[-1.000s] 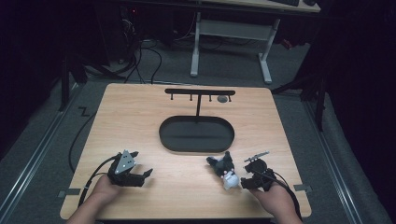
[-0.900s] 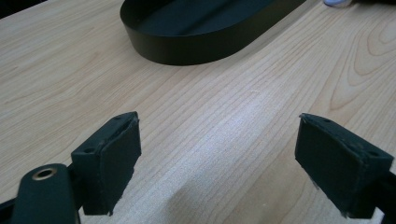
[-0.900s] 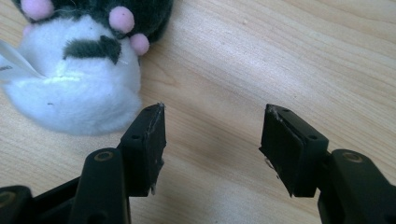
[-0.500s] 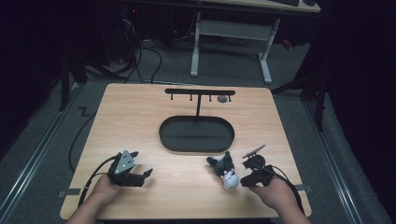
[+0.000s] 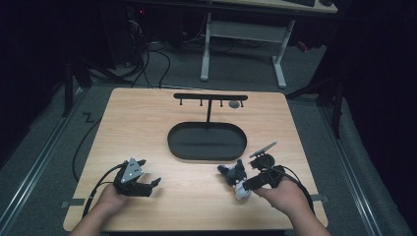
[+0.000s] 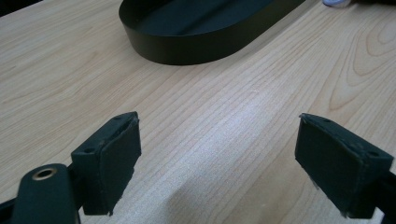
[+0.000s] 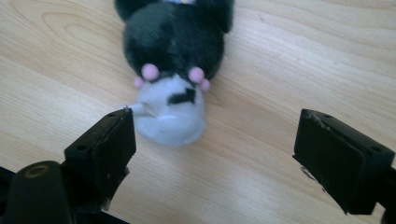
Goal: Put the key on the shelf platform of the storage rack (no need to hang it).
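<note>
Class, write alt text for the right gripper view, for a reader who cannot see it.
A small black and white plush toy with pink dots lies on a light wooden table, just beyond the right gripper. The two black jaws stand wide apart and hold nothing.

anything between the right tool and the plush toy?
Nothing visible. In the right gripper view the right tool has its jaws spread wide, with bare wood between them and the plush toy, which lies just ahead on the table. The oval tray sits farther back.
</note>
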{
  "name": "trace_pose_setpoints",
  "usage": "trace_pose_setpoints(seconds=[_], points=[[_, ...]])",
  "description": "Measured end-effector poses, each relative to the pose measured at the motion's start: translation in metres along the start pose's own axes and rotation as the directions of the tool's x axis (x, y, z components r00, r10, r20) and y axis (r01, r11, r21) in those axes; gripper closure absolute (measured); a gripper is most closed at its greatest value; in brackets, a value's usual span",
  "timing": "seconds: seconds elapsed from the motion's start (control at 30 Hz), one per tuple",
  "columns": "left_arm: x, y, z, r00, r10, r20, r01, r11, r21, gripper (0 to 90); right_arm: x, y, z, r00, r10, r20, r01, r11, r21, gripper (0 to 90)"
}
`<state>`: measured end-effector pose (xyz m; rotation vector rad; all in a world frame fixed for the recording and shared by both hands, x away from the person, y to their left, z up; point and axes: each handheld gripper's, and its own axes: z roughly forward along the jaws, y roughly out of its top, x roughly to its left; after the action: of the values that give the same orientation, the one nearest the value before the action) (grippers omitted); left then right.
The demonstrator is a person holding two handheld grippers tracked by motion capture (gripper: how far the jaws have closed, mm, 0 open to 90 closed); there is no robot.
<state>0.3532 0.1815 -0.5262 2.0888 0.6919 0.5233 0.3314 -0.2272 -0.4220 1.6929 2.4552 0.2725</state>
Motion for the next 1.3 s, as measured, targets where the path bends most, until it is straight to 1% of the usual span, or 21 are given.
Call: trace_pose_setpoints(seconds=[0.07, 0.1, 0.13, 0.27, 0.37, 0.47, 0.57, 0.63, 0.67, 0.7, 0.77, 0.8, 0.83, 0.87, 0.9, 0.93, 0.97, 1.03, 1.1, 1.17, 1.3], points=[[0.0, 0.0, 0.0, 1.0, 0.0, 0.001, 0.0, 1.0, 0.0, 15.3, 0.005, 0.003, 0.001, 0.9999, -0.007, -0.011, 0.007, 1.0, -0.002, 9.1], [0.0, 0.0, 0.0, 1.0, -0.001, 0.001, 0.001, 1.0, 0.0, 15.3, 0.007, 0.005, 0.002, 0.9999, -0.014, -0.008, 0.014, 1.0, 0.012, 7.8], [0.0, 0.0, 0.0, 1.0, -0.001, 0.002, 0.001, 1.0, 0.0, 15.3, 0.009, 0.007, 0.003, 0.9998, -0.013, -0.017, 0.013, 1.0, 0.017, 6.5], [0.0, 0.0, 0.0, 1.0, -0.001, 0.004, 0.001, 1.0, 0.0, 15.3, 0.017, 0.011, 0.011, 0.9993, -0.03, -0.021, 0.031, 0.999, 0.034, 4.2], [0.0, 0.0, 0.0, 1.0, -0.001, 0.004, 0.001, 1.0, -0.001, 15.3, 0.023, 0.014, 0.017, 0.9987, -0.042, -0.029, 0.043, 0.998, 0.043, 4.0], [0.0, 0.0, 0.0, 1.0, -0.002, 0.005, 0.002, 1.0, -0.002, 15.3, 0.026, 0.016, 0.024, 0.9974, -0.067, -0.026, 0.068, 0.997, 0.047, 3.9], [0.0, 0.0, 0.0, 1.0, -0.004, 0.006, 0.004, 1.0, -0.002, 15.3, 0.028, 0.018, 0.031, 0.9974, -0.069, -0.02, 0.071, 0.996, 0.059, 4.5], [0.0, 0.0, 0.0, 1.0, -0.003, 0.007, 0.003, 1.0, -0.002, 15.3, 0.029, 0.019, 0.036, 0.9973, -0.069, -0.026, 0.07, 0.996, 0.06, 6.0], [0.0, 0.0, 0.0, 1.0, -0.002, 0.007, 0.002, 1.0, -0.001, 15.3, 0.029, 0.018, 0.038, 0.998, -0.057, -0.025, 0.059, 0.996, 0.066, 6.8], [0.0, 0.0, 0.0, 1.0, -0.002, 0.007, 0.002, 1.0, -0.001, 15.3, 0.027, 0.019, 0.041, 0.9951, -0.096, -0.025, 0.097, 0.994, 0.054, 8.1], [0.0, 0.0, 0.0, 1.0, -0.003, 0.008, 0.003, 1.0, -0.002, 15.3, 0.029, 0.018, 0.043, 0.9975, -0.065, -0.027, 0.067, 0.996, 0.063, 9.6], [0.0, 0.0, 0.0, 1.0, -0.003, 0.008, 0.003, 1.0, -0.002, 15.3, 0.028, 0.017, 0.045, 0.9977, -0.063, -0.026, 0.064, 0.996, 0.062, 11.0], [0.0, 0.0, 0.0, 1.0, -0.003, 0.007, 0.003, 1.0, -0.002, 15.3, 0.028, 0.017, 0.046, 0.9974, -0.069, -0.024, 0.07, 0.996, 0.057, 13.9], [0.0, 0.0, 0.0, 1.0, -0.002, 0.008, 0.002, 1.0, -0.001, 15.3, 0.027, 0.017, 0.048, 0.9975, -0.069, -0.016, 0.07, 0.996, 0.059, 14.4], [0.0, 0.0, 0.0, 1.0, -0.002, 0.008, 0.002, 1.0, -0.001, 15.3, 0.027, 0.016, 0.049, 0.9974, -0.069, -0.022, 0.07, 0.996, 0.057, 14.6], [0.0, 0.0, 0.0, 1.0, -0.003, 0.008, 0.003, 1.0, -0.002, 15.3, 0.025, 0.016, 0.049, 0.9965, -0.079, -0.026, 0.081, 0.995, 0.053, 14.7], [0.001, 0.0, 0.0, 1.0, -0.003, 0.009, 0.003, 1.0, -0.001, 15.3, 0.025, 0.015, 0.05, 0.9972, -0.067, -0.033, 0.069, 0.996, 0.056, 14.7], [0.0, 0.0, 0.0, 1.0, -0.004, 0.009, 0.004, 1.0, -0.002, 15.3, 0.024, 0.014, 0.051, 0.9969, -0.067, -0.043, 0.069, 0.996, 0.054, 16.6], [0.0, 0.0, 0.0, 1.0, -0.001, 0.009, 0.001, 1.0, 0.0, 15.3, 0.023, 0.012, 0.052, 0.9975, -0.055, -0.044, 0.058, 0.996, 0.063, 18.3], [0.0, 0.0, 0.0, 1.0, 0.0, 0.008, 0.0, 1.0, 0.0, 15.3, 0.022, 0.01, 0.054, 0.9973, -0.049, -0.055, 0.052, 0.997, 0.065, 19.5], [0.0, 0.0, 0.0, 1.0, 0.001, 0.007, -0.001, 1.0, 0.0, 15.3, 0.022, 0.005, 0.059, 0.9968, -0.051, -0.062, 0.056, 0.995, 0.077, 21.7]])
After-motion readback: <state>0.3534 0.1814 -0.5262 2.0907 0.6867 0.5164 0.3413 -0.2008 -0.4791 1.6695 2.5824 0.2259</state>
